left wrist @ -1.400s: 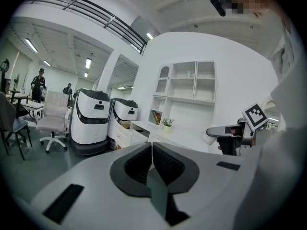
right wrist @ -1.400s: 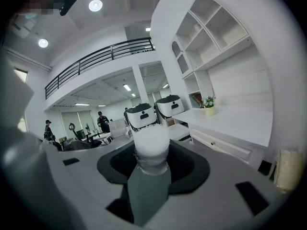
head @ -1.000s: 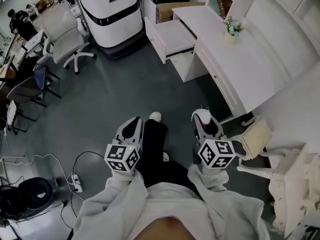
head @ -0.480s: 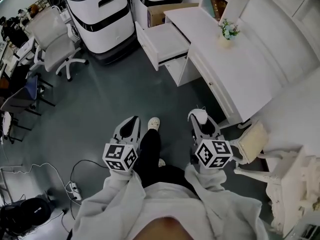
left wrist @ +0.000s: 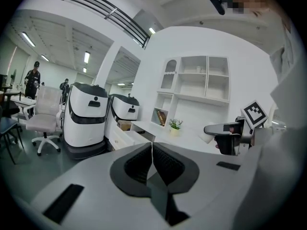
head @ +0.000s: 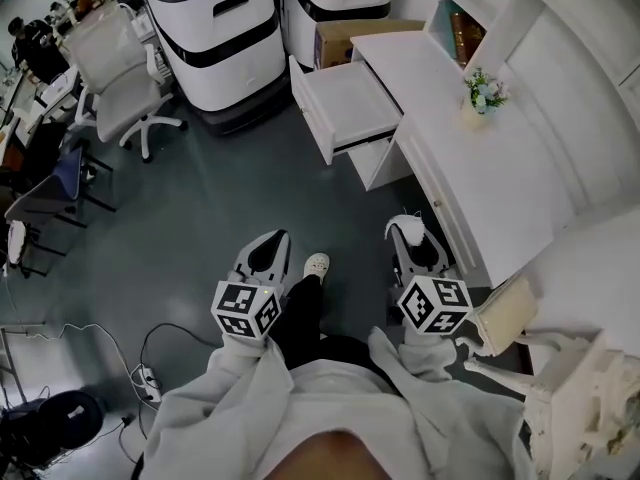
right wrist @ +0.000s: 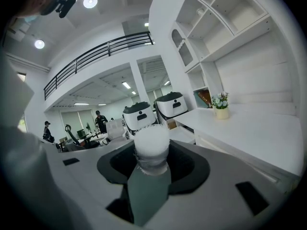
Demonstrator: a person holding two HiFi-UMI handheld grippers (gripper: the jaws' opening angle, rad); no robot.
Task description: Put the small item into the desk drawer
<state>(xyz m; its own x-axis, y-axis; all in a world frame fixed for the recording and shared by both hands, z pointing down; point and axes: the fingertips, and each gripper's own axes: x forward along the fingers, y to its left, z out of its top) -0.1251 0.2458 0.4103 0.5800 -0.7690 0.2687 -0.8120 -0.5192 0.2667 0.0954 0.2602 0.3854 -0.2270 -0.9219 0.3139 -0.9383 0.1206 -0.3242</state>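
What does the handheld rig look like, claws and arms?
Left claw and right claw: light grey shells, black textured pads inside. Behind each sits a white cube with black square markers. No cables show on them. The person wears loose pale grey sleeves.

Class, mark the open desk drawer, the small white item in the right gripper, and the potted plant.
open desk drawer [head: 345,103], head view, bare bottom.
small white item [right wrist: 151,143], right gripper view, rounded top.
potted plant [head: 482,90], head view, flowers.

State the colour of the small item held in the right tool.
White. The small item shows best in the right gripper view.
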